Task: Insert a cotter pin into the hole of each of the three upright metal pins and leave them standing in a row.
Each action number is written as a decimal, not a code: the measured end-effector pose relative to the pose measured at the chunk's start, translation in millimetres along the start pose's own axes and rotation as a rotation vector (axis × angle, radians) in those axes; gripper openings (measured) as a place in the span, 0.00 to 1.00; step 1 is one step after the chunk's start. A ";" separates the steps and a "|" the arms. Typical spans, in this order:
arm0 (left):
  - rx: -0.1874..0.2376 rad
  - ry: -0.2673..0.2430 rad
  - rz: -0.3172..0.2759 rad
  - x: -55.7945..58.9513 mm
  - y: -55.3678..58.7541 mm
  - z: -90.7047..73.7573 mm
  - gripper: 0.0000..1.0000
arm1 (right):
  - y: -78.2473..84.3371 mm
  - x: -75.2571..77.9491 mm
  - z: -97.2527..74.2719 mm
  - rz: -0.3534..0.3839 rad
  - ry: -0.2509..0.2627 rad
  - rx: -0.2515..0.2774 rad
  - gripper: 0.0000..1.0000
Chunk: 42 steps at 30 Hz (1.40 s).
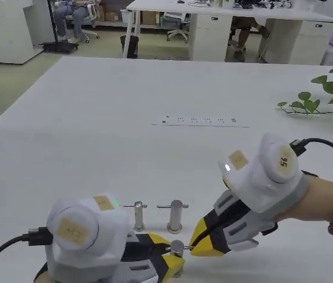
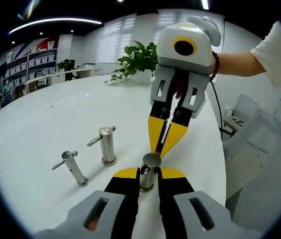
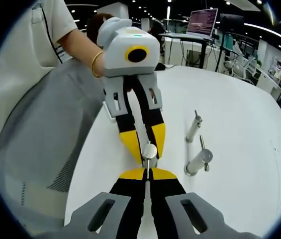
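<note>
now l gripper (image 2: pixel 150 174) clamps 3rd pin (image 2: pixel 151 160), r gripper (image 3: pixel 148 173) holds cotter pin (image 3: pixel 148 163).

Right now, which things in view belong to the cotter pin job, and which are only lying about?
For the job: held metal pin, left gripper, right gripper, cotter pin, left standing pin, right standing pin.
Lying about: power strip, plant.
</note>
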<state>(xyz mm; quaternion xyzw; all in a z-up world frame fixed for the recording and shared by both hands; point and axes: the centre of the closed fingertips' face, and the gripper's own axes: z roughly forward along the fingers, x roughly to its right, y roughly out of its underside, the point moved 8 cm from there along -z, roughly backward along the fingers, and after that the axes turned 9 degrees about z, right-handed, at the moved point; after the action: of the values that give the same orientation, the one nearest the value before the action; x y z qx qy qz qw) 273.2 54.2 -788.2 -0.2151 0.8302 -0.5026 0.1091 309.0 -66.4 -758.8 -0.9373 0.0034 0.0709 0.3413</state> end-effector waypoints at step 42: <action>0.020 0.006 -0.136 -0.9 11.0 0.8 0.13 | 0.9 -3.4 0.8 0.057 0.040 0.024 0.05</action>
<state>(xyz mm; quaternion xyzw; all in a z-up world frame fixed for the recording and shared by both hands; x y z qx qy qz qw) 271.6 58.4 -798.4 -0.2682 0.8090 -0.5178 0.0743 305.5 -66.7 -759.5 -0.9338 0.0379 0.0618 0.3504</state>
